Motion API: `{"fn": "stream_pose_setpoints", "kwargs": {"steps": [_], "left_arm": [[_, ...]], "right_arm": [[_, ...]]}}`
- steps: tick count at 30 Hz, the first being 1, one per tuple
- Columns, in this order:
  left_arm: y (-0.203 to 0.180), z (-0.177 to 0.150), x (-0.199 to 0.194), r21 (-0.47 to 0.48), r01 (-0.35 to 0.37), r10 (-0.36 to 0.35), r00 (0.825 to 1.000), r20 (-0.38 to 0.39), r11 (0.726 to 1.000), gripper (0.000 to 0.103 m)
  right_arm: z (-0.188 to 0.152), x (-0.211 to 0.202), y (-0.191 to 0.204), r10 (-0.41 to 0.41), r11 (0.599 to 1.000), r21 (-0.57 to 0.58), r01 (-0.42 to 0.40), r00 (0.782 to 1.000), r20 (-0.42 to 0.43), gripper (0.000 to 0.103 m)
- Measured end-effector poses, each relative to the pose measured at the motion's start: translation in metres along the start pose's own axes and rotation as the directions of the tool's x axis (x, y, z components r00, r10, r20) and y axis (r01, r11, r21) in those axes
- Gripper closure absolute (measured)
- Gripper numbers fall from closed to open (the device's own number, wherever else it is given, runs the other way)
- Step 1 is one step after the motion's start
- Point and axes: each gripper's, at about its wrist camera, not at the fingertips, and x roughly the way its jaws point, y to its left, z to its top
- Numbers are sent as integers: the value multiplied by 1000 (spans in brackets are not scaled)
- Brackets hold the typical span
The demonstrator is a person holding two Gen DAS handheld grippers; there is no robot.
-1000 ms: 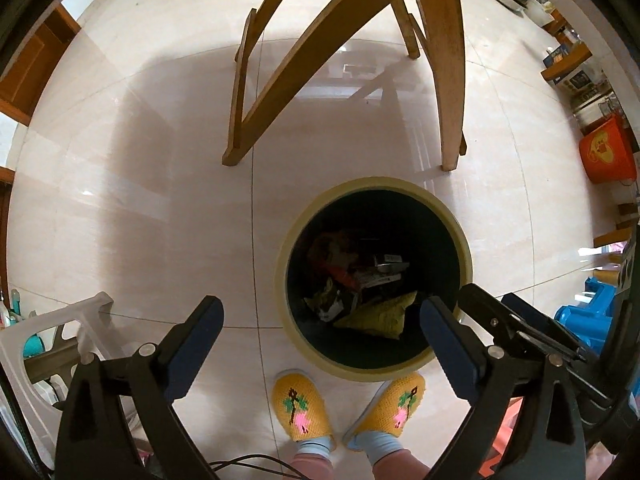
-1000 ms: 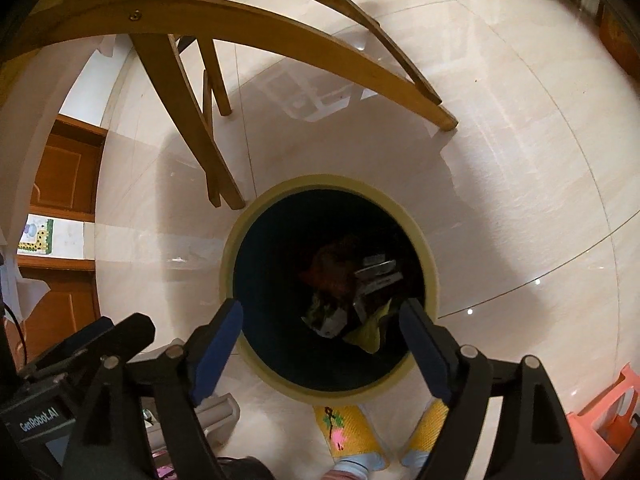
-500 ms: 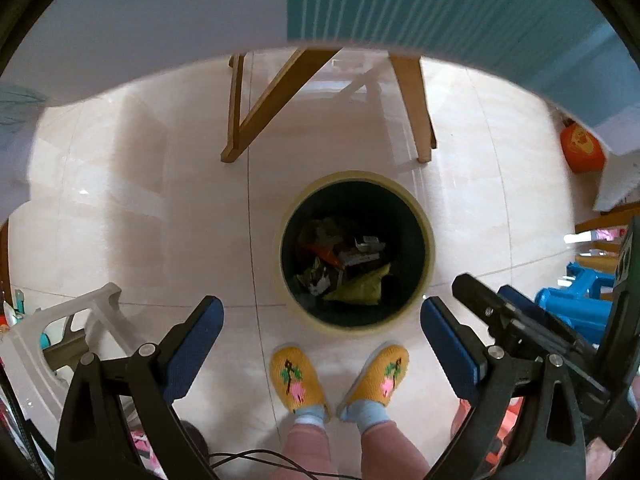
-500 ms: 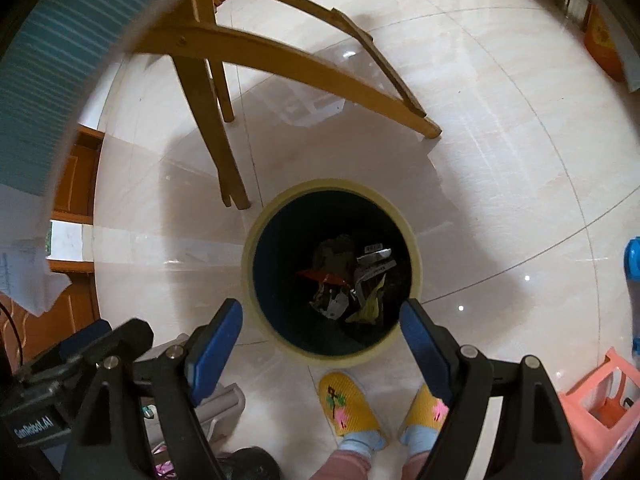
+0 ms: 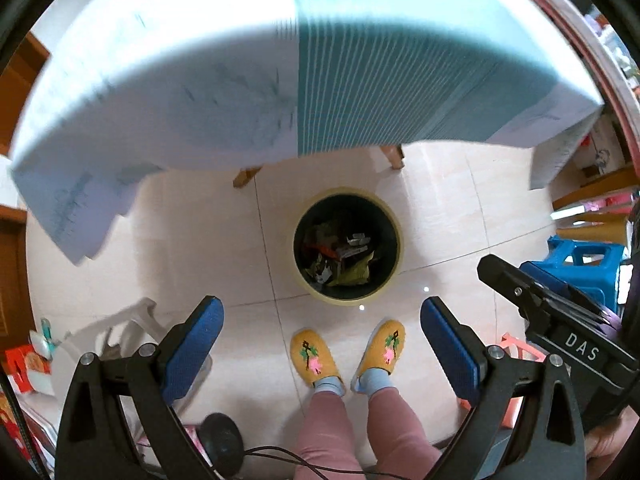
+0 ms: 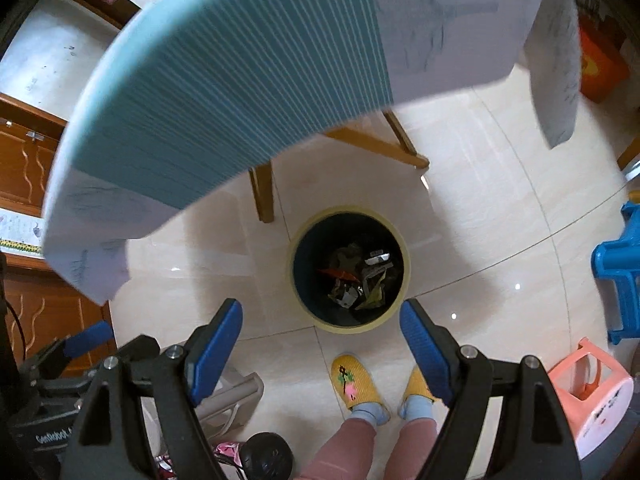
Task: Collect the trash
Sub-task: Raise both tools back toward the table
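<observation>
Since both tools hang empty, left gripper [image 5: 322, 334] and right gripper [image 6: 322, 338] each with jaws spread wide and gripping nothing, further trash must first be found. Landmark: the yellow-rimmed bin [image 5: 394, 216], on the tiled floor [image 5: 192, 240], holding wrappers [image 5: 340, 254] already dropped in. Just beside the bin: yellow slippers [image 5: 312, 356] (the person's feet). Above and beyond it: draped tablecloth [image 5: 380, 80]. Risks: jaws snagging that overhanging cloth on rising; feet nudging the bin over; trailing cable [image 5: 288, 456] catching.
</observation>
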Motion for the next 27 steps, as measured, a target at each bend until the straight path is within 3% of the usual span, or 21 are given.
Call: {"fn": "stream_pose_setpoints", "kwargs": {"steps": [7,12,20,24,27], "left_arm": [[0,17,-78,64,-3,-3,995,95,998,5],[0,36,-139,94,16,-36,975,217,995,5],[-2,69,-198,125,-5,-43,925,377,992,5],[2,90,-218,135,-20,-43,893,448,991,5],[1,108,-225,133,-33,-34,883,469,991,5]], "right_arm": [[0,-75,25,-4,999,-43,7,998,69,22],[11,-125,45,-7,997,-70,20,985,170,22],[53,-197,77,-1,992,-119,53,915,404,22],[74,-218,92,12,987,-149,67,879,476,22],[91,-224,101,23,980,-180,80,863,505,22]]}}
